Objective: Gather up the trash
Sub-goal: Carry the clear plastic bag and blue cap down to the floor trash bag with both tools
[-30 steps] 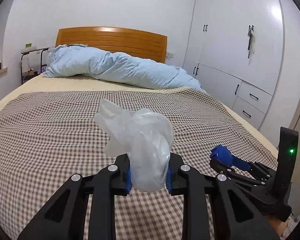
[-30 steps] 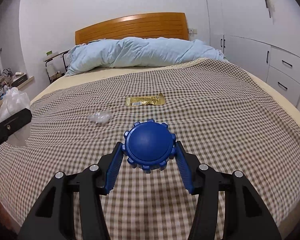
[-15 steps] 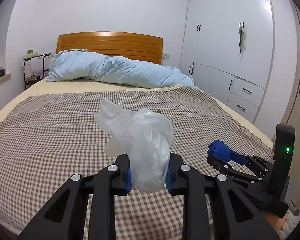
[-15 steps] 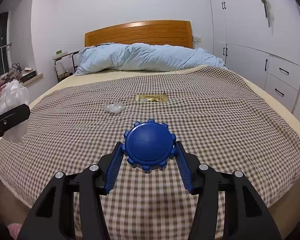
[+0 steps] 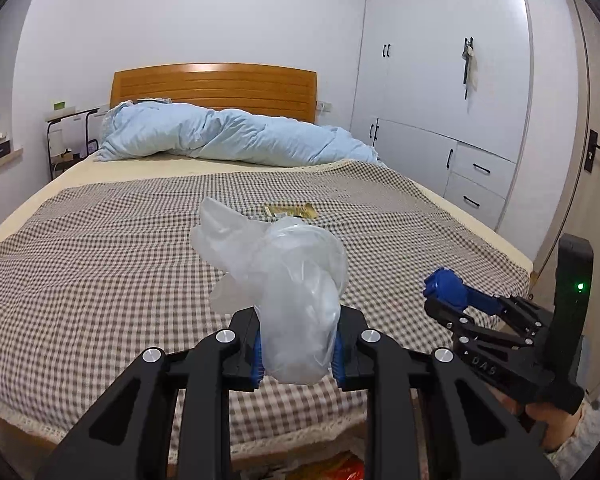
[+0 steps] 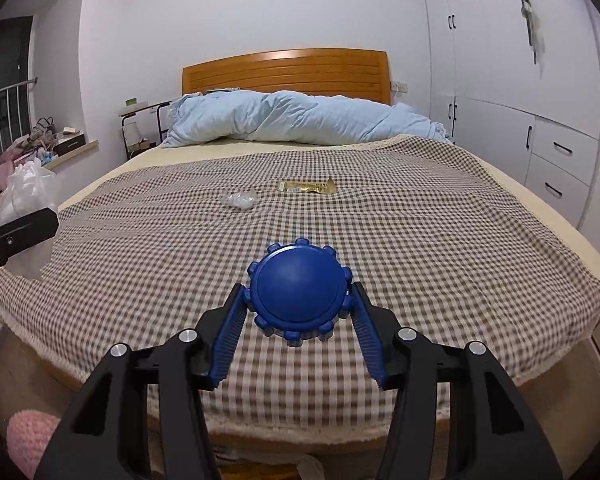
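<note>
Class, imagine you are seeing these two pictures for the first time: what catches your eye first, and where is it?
A crumpled clear plastic bag bulges from the left gripper, close to the camera. A round blue knobbed lid sits gripped in the right gripper. Beyond them, a gold wrapper lies mid-bed on the checked blanket.

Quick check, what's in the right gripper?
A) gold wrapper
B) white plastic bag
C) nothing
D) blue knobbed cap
D: the right gripper is shut on the blue knobbed cap; the gold wrapper lies on the bed, and the white plastic bag sits in the left gripper.
</note>
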The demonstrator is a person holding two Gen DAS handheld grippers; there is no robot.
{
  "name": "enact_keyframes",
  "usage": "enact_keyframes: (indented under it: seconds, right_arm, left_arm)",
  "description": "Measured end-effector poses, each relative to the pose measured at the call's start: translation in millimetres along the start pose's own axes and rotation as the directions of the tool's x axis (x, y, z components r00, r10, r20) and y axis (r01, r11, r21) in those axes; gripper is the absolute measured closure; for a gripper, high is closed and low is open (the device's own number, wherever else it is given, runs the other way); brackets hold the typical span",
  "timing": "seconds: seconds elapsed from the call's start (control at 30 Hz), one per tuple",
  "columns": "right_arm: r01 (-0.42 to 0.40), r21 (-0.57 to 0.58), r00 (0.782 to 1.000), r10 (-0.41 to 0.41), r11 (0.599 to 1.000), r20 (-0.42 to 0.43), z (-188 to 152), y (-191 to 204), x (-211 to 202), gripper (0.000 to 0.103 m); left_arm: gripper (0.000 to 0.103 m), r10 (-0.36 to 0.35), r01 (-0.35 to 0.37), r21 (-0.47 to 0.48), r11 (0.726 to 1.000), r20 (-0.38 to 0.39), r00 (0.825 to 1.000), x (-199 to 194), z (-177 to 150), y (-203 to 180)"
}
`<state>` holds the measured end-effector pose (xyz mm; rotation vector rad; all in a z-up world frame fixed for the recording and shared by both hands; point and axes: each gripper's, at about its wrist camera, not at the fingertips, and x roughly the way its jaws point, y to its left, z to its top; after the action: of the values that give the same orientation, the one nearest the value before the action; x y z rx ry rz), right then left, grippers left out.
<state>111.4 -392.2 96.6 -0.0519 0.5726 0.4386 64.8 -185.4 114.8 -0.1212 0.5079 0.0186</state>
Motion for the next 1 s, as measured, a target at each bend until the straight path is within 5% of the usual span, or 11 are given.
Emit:
enact_keyframes:
  seconds: [1.0]
  right_arm:
    - [-0.105, -0.041, 0.992, 0.101, 0.994, -0.076, -98.6, 28.8, -29.2, 0.051]
  left_arm:
    - [0.081, -0.115, 0.115, -0.006, 0.993, -0.05, 0.992, -0.6, -121.8, 5.0]
